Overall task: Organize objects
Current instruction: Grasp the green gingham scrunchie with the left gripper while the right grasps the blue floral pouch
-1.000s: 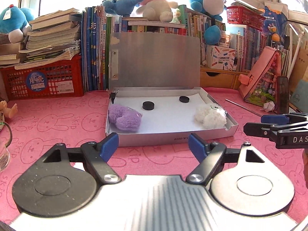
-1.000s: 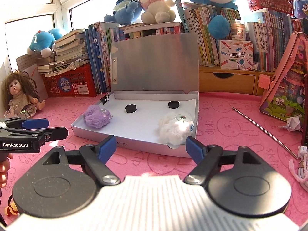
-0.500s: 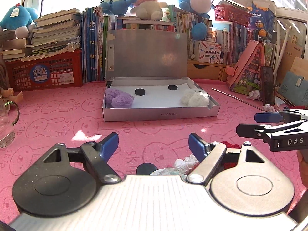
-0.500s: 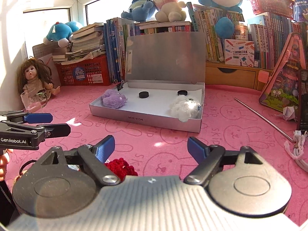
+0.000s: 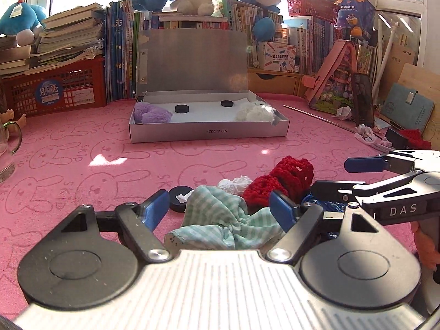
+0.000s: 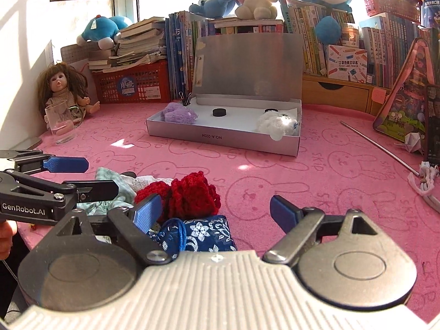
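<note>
An open silver box (image 5: pixel 209 133) (image 6: pixel 220 139) stands on the pink mat with a purple plush (image 5: pixel 151 113), a white plush (image 5: pixel 254 113) and two black discs (image 5: pixel 182 108) in it. Near me lies a pile: a green checked cloth (image 5: pixel 220 220), a red crochet piece (image 5: pixel 288 178) (image 6: pixel 189 196), a black disc (image 5: pixel 178 195) and a blue floral pouch (image 6: pixel 203 233). My left gripper (image 5: pixel 220 210) is open over the cloth. My right gripper (image 6: pixel 211 211) is open over the pouch and the red crochet piece.
A glass cup (image 6: pixel 60 122) and a doll (image 6: pixel 62 88) stand at the left. A metal rod (image 6: pixel 376 145), a pink case (image 6: pixel 409 93) and white cord (image 6: pixel 426 184) lie at the right. Books, a red basket (image 5: pixel 55 90) and plush toys line the back.
Both grippers have pulled back from the box towards the near edge. The pile of cloth, red crochet piece and pouch has come into view between the fingers.
</note>
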Demonstrator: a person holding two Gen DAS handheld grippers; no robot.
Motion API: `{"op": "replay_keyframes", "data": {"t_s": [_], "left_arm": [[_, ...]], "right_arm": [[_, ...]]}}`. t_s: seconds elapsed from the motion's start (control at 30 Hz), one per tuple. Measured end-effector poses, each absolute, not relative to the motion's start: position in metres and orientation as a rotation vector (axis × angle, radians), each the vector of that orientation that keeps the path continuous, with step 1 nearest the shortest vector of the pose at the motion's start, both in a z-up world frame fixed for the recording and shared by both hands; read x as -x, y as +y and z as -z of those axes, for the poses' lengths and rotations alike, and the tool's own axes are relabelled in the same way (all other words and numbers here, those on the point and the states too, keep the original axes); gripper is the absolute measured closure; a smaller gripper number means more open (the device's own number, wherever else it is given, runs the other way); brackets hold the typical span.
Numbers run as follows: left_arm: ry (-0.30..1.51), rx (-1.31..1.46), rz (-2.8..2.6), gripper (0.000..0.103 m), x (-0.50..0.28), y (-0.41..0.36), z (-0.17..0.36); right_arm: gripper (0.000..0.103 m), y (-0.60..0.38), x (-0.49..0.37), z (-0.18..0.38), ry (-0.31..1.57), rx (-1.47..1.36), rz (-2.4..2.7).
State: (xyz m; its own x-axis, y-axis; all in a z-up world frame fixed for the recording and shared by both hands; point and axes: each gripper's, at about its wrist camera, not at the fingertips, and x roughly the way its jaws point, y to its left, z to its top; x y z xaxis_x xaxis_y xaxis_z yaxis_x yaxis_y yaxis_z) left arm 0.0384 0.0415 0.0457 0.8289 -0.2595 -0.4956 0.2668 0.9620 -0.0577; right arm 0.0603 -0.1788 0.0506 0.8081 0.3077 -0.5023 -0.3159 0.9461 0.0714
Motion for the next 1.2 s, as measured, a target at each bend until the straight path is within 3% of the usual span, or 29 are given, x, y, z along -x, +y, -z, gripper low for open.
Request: {"op": "replay_keyframes", "data": {"t_s": [0.43,0.9,1.2], "left_arm": [[0.540,-0.014,0.287,0.019,-0.024,0.040,-0.038],[0.579,0.005,0.295,0.014,-0.037,0.036,-0.025],[0.598,0.031,0.287,0.014,-0.047,0.037,-0.018]], "right_arm": [[0.011,-0.179,-0.045,-0.038,0.564,0.000,-0.377],[0.000,-0.178,-0.050,-0.030,0.589,-0.010,-0.436],[0.000,-0.171,-0.054,-0.025,0.612,0.007,-0.445]]}}
